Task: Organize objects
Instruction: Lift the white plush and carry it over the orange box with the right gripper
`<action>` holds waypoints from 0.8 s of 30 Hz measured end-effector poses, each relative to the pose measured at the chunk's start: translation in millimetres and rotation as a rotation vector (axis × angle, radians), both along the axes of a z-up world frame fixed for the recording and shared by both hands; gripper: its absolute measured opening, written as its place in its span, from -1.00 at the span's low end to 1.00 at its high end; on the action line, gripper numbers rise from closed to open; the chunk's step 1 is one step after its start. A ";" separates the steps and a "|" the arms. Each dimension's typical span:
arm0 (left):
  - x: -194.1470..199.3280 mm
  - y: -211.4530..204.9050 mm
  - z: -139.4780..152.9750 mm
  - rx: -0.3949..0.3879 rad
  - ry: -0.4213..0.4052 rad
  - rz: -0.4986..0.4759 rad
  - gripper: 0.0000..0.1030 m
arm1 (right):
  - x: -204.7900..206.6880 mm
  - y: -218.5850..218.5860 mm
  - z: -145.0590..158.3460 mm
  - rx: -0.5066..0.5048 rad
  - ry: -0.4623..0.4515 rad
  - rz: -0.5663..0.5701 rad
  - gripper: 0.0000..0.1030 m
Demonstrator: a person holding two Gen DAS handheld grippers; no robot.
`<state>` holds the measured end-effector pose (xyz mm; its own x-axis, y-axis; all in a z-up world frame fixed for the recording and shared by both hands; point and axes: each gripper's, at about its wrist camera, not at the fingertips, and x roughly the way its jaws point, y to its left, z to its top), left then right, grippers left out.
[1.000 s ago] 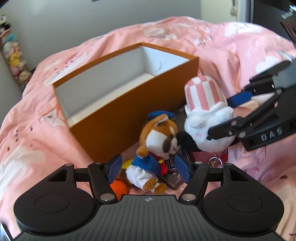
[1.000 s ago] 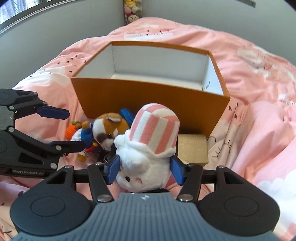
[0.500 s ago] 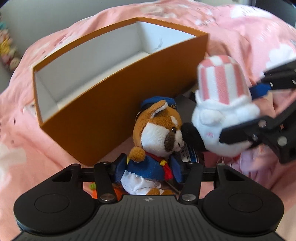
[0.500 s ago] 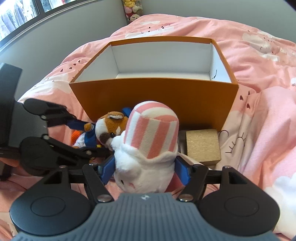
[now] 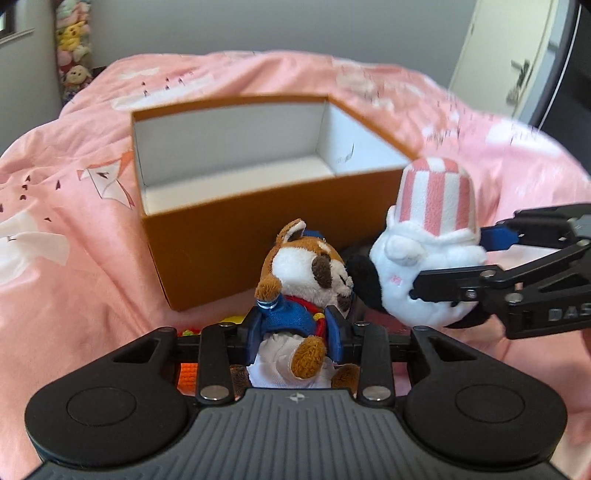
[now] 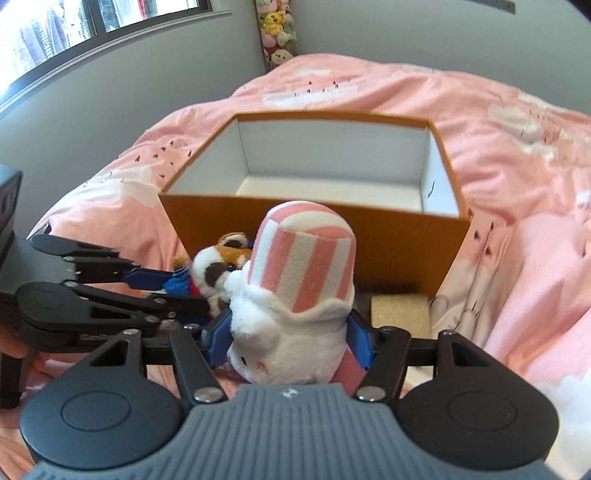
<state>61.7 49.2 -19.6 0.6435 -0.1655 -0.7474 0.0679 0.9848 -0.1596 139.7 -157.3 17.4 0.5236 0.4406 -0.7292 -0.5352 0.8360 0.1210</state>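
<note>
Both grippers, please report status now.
Left gripper shut on fox toy. Right gripper shut on striped-hat toy. Orange box open ahead, near wall in the way.

A home bedroom: a bed under a pink patterned duvet (image 6: 498, 155), plush toys (image 6: 275, 33) stacked in the corner, a window (image 6: 85, 33) in grey walls.

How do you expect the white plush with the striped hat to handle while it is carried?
The white plush with the striped hat looks soft: the right gripper pads sink into its body. Probably light, unlikely to slip. Its tall hat may flop or brush the orange box rim.
</note>
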 end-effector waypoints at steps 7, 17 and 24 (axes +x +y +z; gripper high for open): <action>-0.1 7.0 33.9 -0.083 -0.113 0.070 -0.23 | 2.1 -2.2 29.4 -0.007 -0.082 0.012 0.27; 25.6 21.2 82.1 -0.143 -0.262 0.158 -0.23 | 28.2 4.9 76.7 0.012 -0.204 0.026 0.27; 68.5 33.2 81.8 -0.137 -0.257 0.233 -0.23 | 65.4 22.1 89.8 0.018 -0.232 0.030 0.27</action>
<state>130.2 82.5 62.1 0.8394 -0.0798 -0.5377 -0.1006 0.9493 -0.2980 205.1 -135.2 107.3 0.6624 0.4705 -0.5830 -0.5751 0.8181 0.0069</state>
